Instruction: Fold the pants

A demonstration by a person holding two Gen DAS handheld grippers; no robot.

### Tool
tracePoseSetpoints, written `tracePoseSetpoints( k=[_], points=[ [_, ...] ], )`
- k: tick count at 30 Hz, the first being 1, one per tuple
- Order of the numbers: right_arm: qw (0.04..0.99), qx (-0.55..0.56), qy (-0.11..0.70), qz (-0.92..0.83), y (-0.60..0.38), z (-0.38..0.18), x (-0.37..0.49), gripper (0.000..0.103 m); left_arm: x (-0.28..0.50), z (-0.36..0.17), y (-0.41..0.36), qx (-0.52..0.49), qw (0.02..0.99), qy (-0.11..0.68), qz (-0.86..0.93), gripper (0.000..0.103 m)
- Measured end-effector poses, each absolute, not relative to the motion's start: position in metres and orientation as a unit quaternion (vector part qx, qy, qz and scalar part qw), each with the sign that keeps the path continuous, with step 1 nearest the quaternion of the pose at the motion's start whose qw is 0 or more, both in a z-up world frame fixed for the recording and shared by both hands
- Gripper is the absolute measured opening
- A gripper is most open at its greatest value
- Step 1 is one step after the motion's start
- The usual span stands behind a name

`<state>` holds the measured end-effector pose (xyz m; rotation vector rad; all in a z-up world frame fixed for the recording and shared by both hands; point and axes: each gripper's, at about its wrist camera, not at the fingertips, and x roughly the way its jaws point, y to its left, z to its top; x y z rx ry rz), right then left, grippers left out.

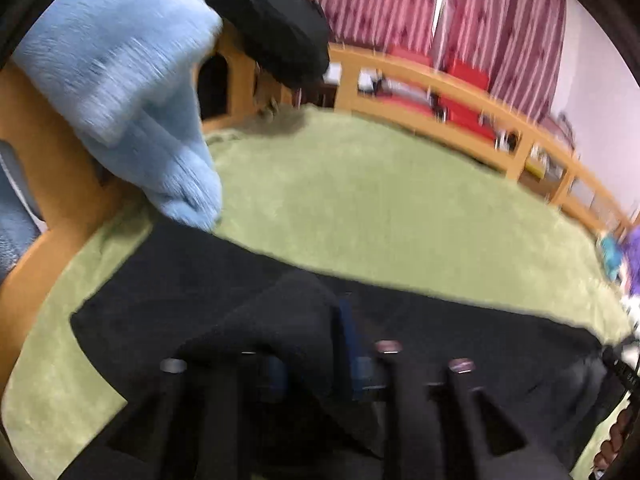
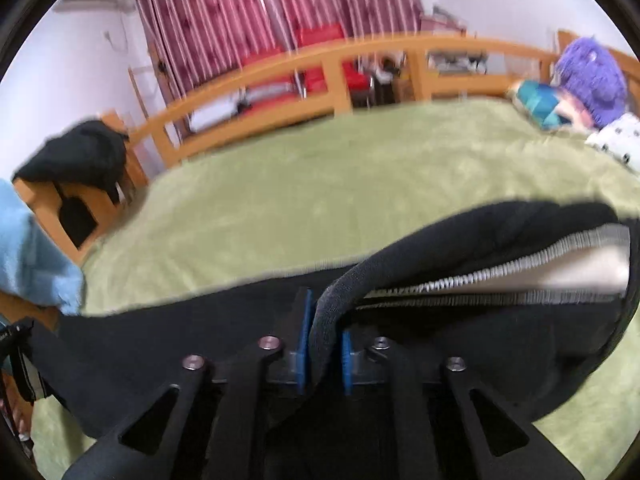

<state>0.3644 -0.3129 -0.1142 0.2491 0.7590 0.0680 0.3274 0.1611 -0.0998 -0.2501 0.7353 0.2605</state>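
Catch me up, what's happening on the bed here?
A person with a gripper in each hand is folding black pants on a green blanket. The right gripper is shut on the waistband, lifting it so the pale lining shows. The left gripper appears shut on a bunch of the same fabric; that view is blurred. The rest of the pants lies flat across the blanket. A light blue garment hangs at the left edge, apparently not held by either gripper.
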Motion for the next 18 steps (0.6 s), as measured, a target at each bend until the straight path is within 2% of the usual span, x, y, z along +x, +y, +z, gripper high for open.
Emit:
tracePoseSetpoints(
  k=[1,2,6,11,15,18],
  points=[
    [0.916,0.121,0.381,0.033,-0.311,-0.124,0.366,0.029,0.329,-0.105,0.156,-0.113,0.915,0.365,0.128,0.057],
    [0.914,0.12,0.387,0.037,-0.31,-0.129,0.364,0.038,0.326,-0.107,0.151,-0.106,0.917,0.362,0.128,0.07],
    [0.918,0.112,0.378,0.035,-0.31,-0.129,0.333,0.056,0.297,-0.099,0.14,-0.088,0.926,0.341,0.135,0.083],
    [0.922,0.108,0.372,0.007,-0.321,-0.122,0.283,0.066,0.251,-0.094,0.149,-0.12,0.921,0.345,0.132,0.09],
    [0.907,0.158,0.389,-0.025,-0.348,-0.14,0.243,0.071,0.225,-0.125,0.154,-0.146,0.905,0.38,0.124,0.09],
    [0.888,0.187,0.417,-0.046,-0.365,-0.174,0.231,0.071,0.213,-0.161,0.155,-0.168,0.888,0.41,0.122,0.09]
  ],
)
